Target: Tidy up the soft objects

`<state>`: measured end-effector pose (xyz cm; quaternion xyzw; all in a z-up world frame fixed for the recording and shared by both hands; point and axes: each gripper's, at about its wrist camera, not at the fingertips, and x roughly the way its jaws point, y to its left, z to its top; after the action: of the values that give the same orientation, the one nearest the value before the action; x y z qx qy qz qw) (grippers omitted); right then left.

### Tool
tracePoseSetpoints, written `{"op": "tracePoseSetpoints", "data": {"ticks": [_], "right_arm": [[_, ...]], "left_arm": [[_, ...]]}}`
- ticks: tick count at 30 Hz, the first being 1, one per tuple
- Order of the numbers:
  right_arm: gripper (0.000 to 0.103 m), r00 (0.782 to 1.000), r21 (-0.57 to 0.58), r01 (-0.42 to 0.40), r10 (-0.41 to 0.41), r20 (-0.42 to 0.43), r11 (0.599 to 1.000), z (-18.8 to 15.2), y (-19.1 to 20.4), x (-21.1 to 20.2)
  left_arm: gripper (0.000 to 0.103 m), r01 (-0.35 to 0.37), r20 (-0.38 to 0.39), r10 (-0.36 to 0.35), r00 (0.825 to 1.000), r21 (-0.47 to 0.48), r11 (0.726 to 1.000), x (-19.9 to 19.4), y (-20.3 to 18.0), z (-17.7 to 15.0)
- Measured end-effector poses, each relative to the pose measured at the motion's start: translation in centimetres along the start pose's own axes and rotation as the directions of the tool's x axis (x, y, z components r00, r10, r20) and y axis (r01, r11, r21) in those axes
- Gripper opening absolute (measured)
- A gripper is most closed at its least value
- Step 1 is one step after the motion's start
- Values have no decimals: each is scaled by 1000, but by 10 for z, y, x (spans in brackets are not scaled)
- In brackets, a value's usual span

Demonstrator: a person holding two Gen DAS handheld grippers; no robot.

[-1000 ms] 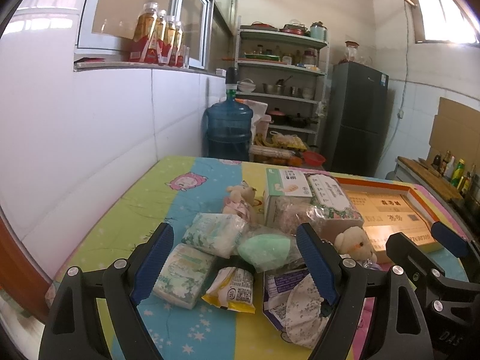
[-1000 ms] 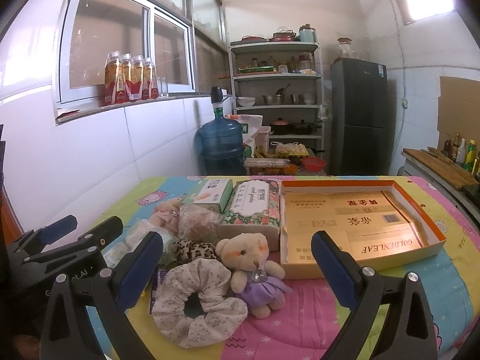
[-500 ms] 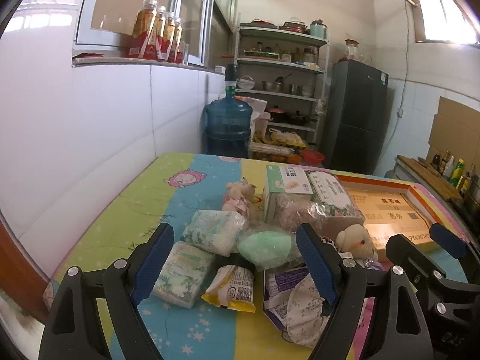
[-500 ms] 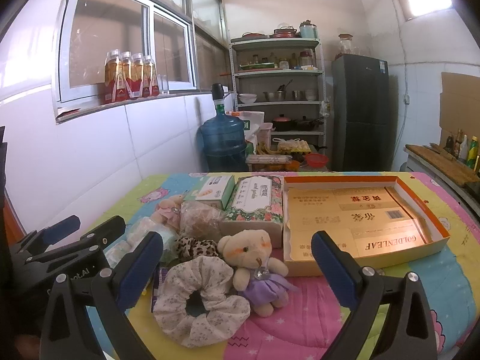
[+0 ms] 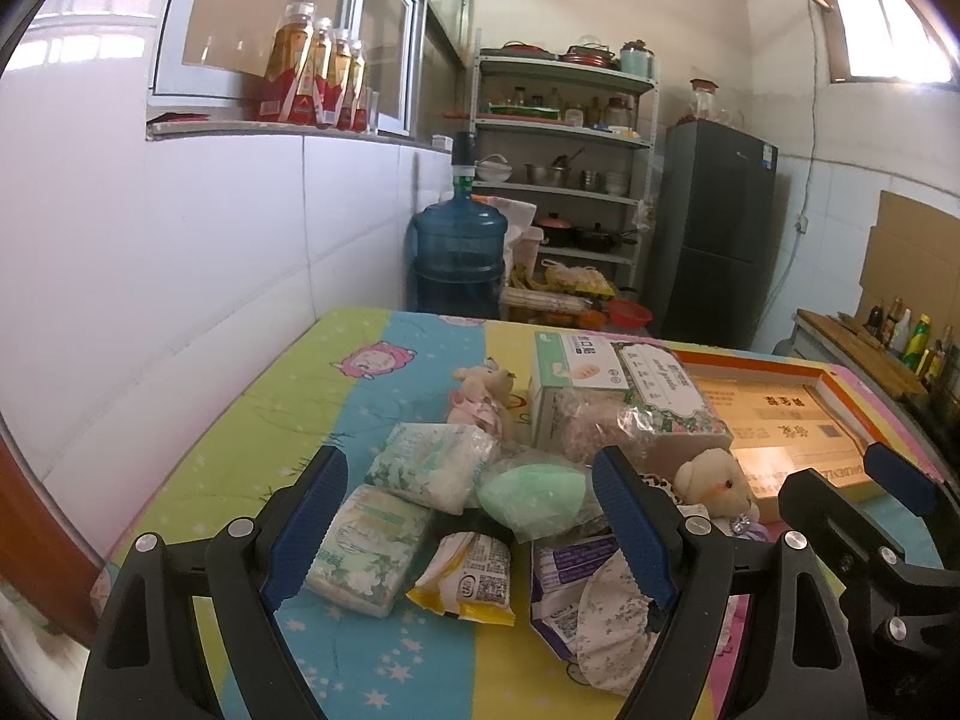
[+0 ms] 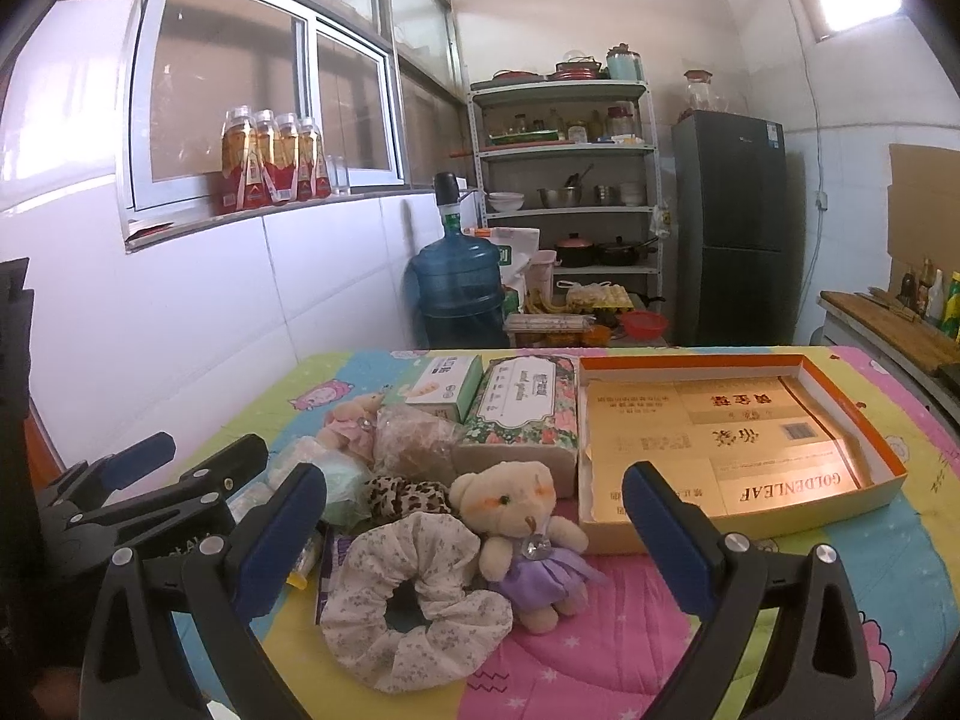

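Note:
A heap of soft things lies on the colourful tablecloth [image 5: 252, 408]. My left gripper [image 5: 468, 531] hangs open above two tissue packs [image 5: 366, 546], a green sponge in a bag [image 5: 531, 489] and a yellow snack packet [image 5: 465, 579]. My right gripper [image 6: 474, 534] is open over a floral scrunchie [image 6: 414, 594] and a cream teddy bear in a purple dress [image 6: 516, 534]. A leopard scrunchie [image 6: 408, 495] and a small pink bear [image 6: 348, 429] lie behind. An open orange-rimmed box [image 6: 852, 414] sits to the right. Nothing is held.
Two cartons, a green-white one [image 6: 444, 387] and a floral tissue box [image 6: 528, 402], stand behind the heap. A white tiled wall [image 5: 150, 276] runs along the left. Beyond the table are a blue water jug [image 6: 459, 294], a shelf rack [image 6: 570, 198] and a dark fridge [image 6: 738, 228].
Both views have drifted slightly; the objects sit a touch farther in frame. Nothing on the table has moved, and both grippers stay open.

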<state>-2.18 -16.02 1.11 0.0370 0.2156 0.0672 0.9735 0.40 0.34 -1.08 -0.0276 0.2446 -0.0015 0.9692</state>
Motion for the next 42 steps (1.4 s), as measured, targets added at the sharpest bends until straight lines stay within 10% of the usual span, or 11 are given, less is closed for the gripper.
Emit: {"op": "tracePoseSetpoints", "data": {"ticks": [35, 42], "right_arm": [[100, 988, -29, -103, 99, -115, 994, -30, -6, 23], [63, 964, -45, -190, 178, -199, 981, -47, 6, 43]], "left_arm": [[85, 32, -24, -32, 999, -19, 999, 10, 37, -24], [85, 45, -24, -46, 999, -26, 999, 14, 56, -37]]}}
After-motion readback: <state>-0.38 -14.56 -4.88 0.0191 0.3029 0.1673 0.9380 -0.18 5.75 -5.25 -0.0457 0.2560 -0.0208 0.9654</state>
